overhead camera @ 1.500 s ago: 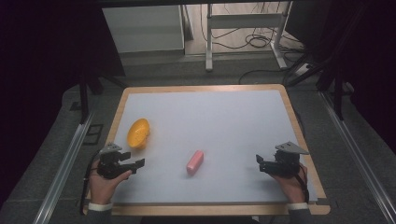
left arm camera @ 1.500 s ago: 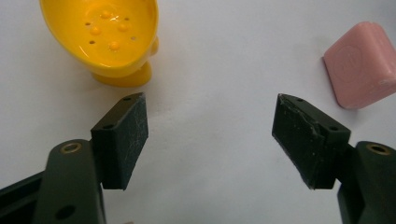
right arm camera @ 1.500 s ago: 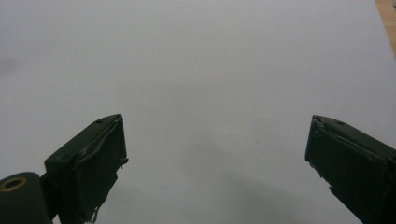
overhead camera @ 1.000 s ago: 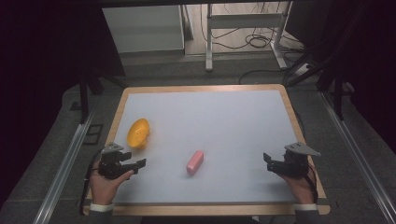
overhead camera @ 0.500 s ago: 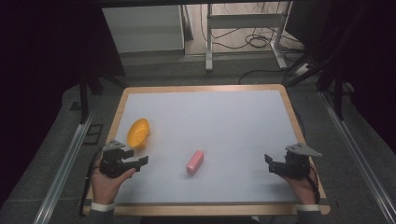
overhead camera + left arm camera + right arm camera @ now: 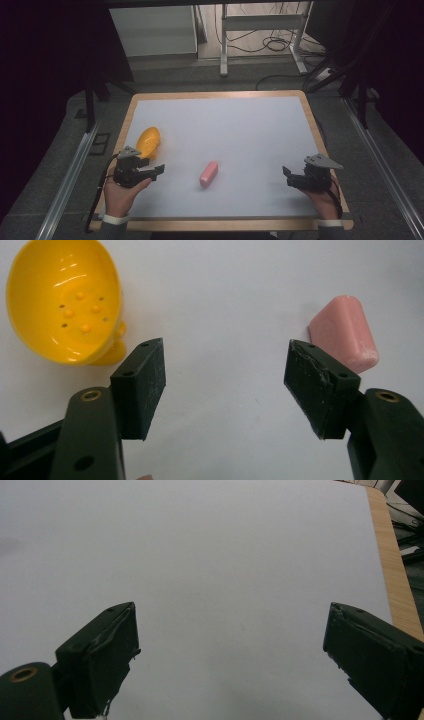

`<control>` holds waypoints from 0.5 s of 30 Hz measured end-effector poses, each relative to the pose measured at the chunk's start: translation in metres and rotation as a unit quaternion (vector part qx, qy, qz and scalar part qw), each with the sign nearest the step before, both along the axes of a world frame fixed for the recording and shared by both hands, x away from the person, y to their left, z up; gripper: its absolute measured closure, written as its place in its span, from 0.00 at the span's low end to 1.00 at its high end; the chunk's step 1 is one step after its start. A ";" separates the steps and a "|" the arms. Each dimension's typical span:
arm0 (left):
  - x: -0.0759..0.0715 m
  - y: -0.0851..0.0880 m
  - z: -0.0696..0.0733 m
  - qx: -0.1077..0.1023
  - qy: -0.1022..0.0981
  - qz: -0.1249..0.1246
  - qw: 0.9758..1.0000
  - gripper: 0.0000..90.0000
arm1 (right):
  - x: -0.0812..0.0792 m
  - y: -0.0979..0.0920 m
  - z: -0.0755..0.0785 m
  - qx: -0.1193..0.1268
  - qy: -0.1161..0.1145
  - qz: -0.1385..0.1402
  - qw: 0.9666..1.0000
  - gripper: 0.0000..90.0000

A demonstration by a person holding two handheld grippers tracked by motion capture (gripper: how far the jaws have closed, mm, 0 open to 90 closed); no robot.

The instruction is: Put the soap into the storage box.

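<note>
A pink bar of soap (image 6: pixel 208 173) lies near the middle of the white table top (image 6: pixel 225 130). It appears again at the upper right of the left gripper view, soap (image 6: pixel 344 332). A yellow perforated dish (image 6: pixel 148 141) rests at the left, dish (image 6: pixel 65 300). My left gripper (image 6: pixel 159 170) is open just below the dish and left of the soap, left gripper (image 6: pixel 225 385), holding nothing. My right gripper (image 6: pixel 287 176) is open at the table's right side, right gripper (image 6: pixel 230 660), with bare table between its jaws.
The table has a wooden rim (image 6: pixel 320 135). Metal rails (image 6: pixel 65 185) run along both sides on the dark floor. A table frame and cables (image 6: pixel 260 40) stand behind the far edge.
My left gripper has crept forward and a little right, closer to the yellow dish. The right gripper drifted slightly right early on and then stayed. Soap and dish have not moved.
</note>
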State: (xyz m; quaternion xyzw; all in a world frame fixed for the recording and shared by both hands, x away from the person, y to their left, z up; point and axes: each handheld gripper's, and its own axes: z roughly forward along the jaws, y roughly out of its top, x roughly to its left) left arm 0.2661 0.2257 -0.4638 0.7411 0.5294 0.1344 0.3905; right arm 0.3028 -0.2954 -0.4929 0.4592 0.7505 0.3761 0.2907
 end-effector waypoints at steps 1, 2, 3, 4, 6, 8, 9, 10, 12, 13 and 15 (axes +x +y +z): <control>0.000 -0.001 0.000 0.001 0.000 -0.001 1.000 0.37 | 0.000 0.000 0.000 0.000 0.000 0.000 1.000 0.08; 0.000 -0.001 0.001 0.001 0.000 -0.002 1.000 0.37 | 0.000 -0.001 0.000 -0.001 0.000 0.000 1.000 0.08; 0.001 -0.002 0.001 0.001 -0.001 -0.003 1.000 0.37 | -0.001 -0.001 0.000 0.000 0.000 0.000 1.000 0.08; 0.000 -0.002 0.001 0.001 -0.002 -0.003 1.000 0.37 | -0.001 -0.001 0.000 -0.001 0.000 -0.001 1.000 0.08; 0.000 -0.004 0.002 0.001 -0.002 -0.006 1.000 0.36 | -0.001 -0.002 0.000 0.000 0.001 -0.003 1.000 0.08; 0.000 -0.005 0.003 0.002 -0.003 -0.010 1.000 0.36 | -0.001 -0.002 0.000 -0.001 0.002 -0.003 1.000 0.08; 0.000 -0.007 0.004 0.003 -0.003 -0.011 1.000 0.36 | -0.001 -0.001 0.000 -0.001 0.002 -0.002 1.000 0.08; 0.000 -0.007 0.004 0.000 -0.003 -0.014 1.000 0.36 | -0.001 -0.001 0.000 -0.003 0.003 -0.001 1.000 0.08; 0.000 -0.009 0.004 -0.001 -0.003 -0.014 1.000 0.35 | -0.001 -0.001 -0.001 -0.004 0.003 -0.001 1.000 0.08; 0.000 -0.009 0.004 0.001 -0.003 -0.014 1.000 0.35 | -0.001 -0.001 0.000 -0.004 0.003 -0.001 1.000 0.08; 0.000 -0.012 0.005 0.004 -0.003 -0.018 1.000 0.35 | -0.001 -0.001 0.000 -0.005 0.003 -0.002 1.000 0.08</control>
